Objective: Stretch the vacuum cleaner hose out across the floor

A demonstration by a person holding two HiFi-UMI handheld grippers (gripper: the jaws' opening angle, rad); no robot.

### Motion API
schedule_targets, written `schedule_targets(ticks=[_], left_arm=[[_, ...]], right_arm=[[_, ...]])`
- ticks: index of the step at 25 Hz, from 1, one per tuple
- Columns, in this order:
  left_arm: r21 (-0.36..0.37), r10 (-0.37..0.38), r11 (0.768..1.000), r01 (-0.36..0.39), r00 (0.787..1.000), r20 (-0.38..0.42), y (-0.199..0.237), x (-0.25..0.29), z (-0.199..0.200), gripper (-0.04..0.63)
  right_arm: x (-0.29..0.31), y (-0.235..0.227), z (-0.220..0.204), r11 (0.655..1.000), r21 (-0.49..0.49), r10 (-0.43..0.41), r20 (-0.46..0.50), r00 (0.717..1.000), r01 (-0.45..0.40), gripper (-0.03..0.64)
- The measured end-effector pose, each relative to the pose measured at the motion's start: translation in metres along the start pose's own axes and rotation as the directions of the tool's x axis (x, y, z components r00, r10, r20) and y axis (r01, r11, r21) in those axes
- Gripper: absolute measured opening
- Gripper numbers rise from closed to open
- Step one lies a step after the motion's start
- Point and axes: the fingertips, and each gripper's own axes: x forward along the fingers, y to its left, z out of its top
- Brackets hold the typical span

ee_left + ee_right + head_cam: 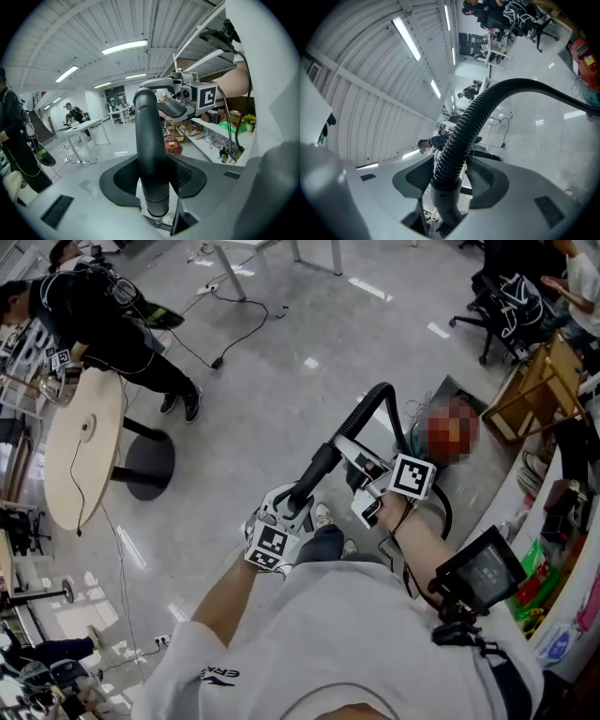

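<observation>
In the middle of the head view, above a shiny grey concrete floor (281,371), the black vacuum hose (360,414) rises from the two grippers and arches over toward the right. The left gripper (292,507) has its jaws closed on the hose's smooth stiff end, and the right gripper (364,470) has its jaws closed on the ribbed part just beyond. A round table (84,442) and a person in black (103,315) are at the upper left, and an office chair (497,306) is at the upper right.
</observation>
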Motion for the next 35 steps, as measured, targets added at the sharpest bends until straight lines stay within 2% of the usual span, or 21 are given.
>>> schedule_targets(ticks=[7, 16, 28, 35], left_arm=[[-0.032, 0.042, 0.999, -0.042, 0.999, -0.018, -0.024, -0.04, -0.015, 0.152], [-0.08, 0.084, 0.993, -0.087, 0.996, -0.036, -0.035, -0.092, -0.057, 0.155], [-0.028, 0.047, 0.999, -0.046, 0.999, 0.019, -0.021, -0.198, -0.11, 0.155], [0.013, 0.022, 1.0, -0.024, 0.997, 0.078, -0.018, -0.248, -0.125, 0.155]], right_arm=[[0.003, 0.013, -0.042, 0.999, 0.033, 0.025, -0.073, 0.997, -0.023, 0.206], [0.018, 0.023, -0.108, 0.999, 0.039, 0.012, -0.139, 0.99, -0.006, 0.206], [0.039, 0.083, -0.216, 0.995, -0.094, -0.027, -0.054, 0.998, 0.022, 0.206], [0.045, 0.115, -0.26, 0.984, -0.176, -0.033, 0.007, 0.999, 0.033, 0.206]])
